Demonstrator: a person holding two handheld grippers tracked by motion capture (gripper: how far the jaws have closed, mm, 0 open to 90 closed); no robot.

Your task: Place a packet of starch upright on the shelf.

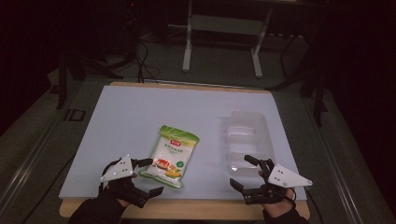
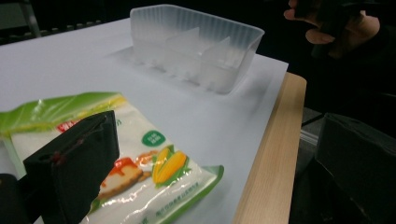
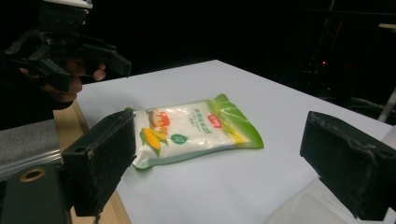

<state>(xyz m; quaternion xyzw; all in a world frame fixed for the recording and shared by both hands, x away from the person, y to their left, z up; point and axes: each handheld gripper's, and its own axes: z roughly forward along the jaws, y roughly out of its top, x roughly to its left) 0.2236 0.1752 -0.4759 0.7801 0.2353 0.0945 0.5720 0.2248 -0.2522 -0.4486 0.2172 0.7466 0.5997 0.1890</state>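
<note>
That glossy green-and-white plastic pouch with the corn picture [image 1: 170,157] lies flat on the white table [image 1: 140,116], right in front of the left gripper [image 1: 147,176], whose jaws are spread wide with nothing in them. The right gripper [image 1: 244,172] is spread and empty too, beside the clear ribbed plastic tray [image 1: 247,140]. I'd guess the pouch is light, floppy and slick (powder inside, probably), so pinch the near sealed edge instead of the belly.

Your left gripper [image 2: 219,163] is holding its jaws wide apart, one lying over the near end of the bag [image 2: 140,163] on the white sheet [image 2: 224,116], while the clear tray [image 2: 196,44] is sitting beyond, near your other hand [image 2: 336,28].
</note>
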